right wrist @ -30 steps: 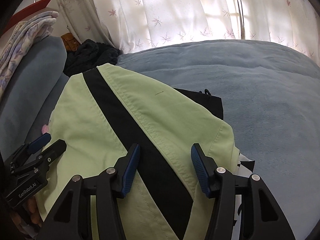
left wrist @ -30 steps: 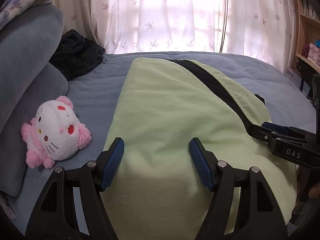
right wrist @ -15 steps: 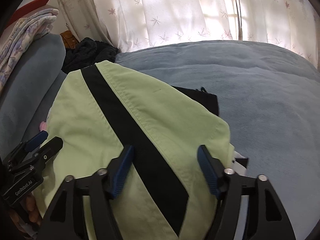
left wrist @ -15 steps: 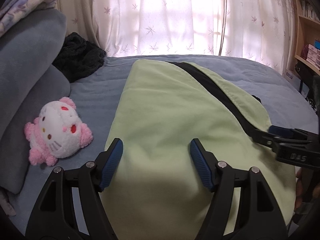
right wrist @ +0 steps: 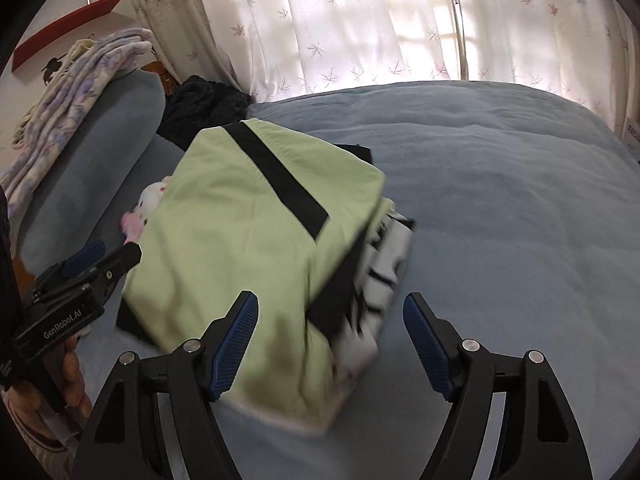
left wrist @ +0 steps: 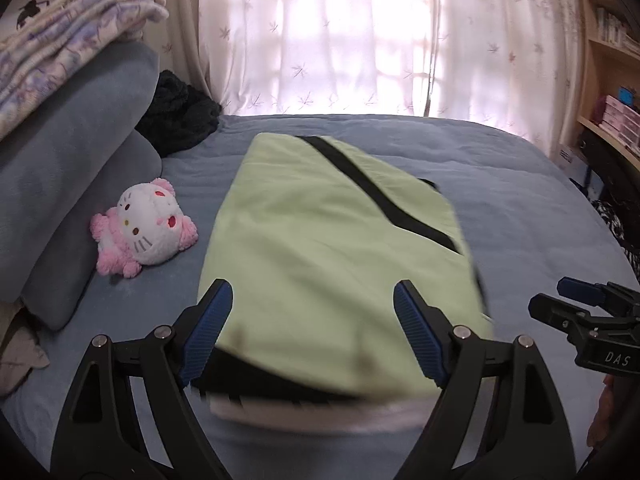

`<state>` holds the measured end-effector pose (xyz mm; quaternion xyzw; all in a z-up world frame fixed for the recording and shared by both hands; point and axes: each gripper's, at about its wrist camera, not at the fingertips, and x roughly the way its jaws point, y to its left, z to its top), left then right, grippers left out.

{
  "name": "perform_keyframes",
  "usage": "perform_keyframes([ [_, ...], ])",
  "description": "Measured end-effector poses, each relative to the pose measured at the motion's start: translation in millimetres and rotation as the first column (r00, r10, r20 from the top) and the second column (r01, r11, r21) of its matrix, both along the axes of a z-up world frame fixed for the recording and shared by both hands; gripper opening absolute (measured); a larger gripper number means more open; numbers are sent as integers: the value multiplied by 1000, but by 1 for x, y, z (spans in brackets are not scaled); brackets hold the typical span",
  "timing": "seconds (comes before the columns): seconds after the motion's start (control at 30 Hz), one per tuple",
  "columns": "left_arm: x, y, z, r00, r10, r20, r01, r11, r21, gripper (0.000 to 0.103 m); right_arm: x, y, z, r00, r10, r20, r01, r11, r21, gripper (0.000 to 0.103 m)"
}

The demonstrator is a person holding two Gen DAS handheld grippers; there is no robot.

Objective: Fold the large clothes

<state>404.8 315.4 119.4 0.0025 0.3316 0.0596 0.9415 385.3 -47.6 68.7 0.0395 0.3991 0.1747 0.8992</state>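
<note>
A folded light-green garment (left wrist: 320, 256) with a black diagonal stripe (left wrist: 380, 196) lies on the blue bed; it also shows in the right wrist view (right wrist: 240, 248), with black and white layers at its right edge (right wrist: 380, 280). My left gripper (left wrist: 312, 332) is open and empty, above the garment's near edge. My right gripper (right wrist: 328, 348) is open and empty, above the garment's near right corner. The right gripper appears in the left wrist view (left wrist: 588, 312); the left gripper appears in the right wrist view (right wrist: 84, 276).
A pink and white plush toy (left wrist: 144, 228) lies left of the garment beside grey-blue pillows (left wrist: 68, 168). A dark garment (left wrist: 180, 116) sits near the curtain (left wrist: 320, 36). Folded blankets (left wrist: 68, 44) top the pillows. Shelves (left wrist: 612, 80) stand at right. The blue bedcover (right wrist: 500, 200) stretches right.
Both grippers have pulled back and up from the garment, so its whole folded shape and near edge now show. Both stay open.
</note>
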Motion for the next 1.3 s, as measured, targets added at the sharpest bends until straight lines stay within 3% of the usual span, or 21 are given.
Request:
perform_keyframes([
  [0.27, -103, -63, 35, 1000, 8, 23, -7, 1000, -29, 86, -105, -57, 48, 999, 5, 37, -4, 999, -32, 76],
  [0.67, -235, -152, 51, 997, -63, -41, 61, 997, -44, 91, -251, -138, 68, 999, 13, 50, -10, 998, -54, 80],
  [1.0, -325, -211, 42, 993, -114, -17, 112, 990, -83, 91, -351, -208, 53, 999, -18, 30, 20, 998, -52, 84],
  [1.3, -402, -250, 5, 994, -106, -10, 105, 994, -38, 91, -450, -264, 15, 993, -114, 7, 114, 993, -3, 87],
])
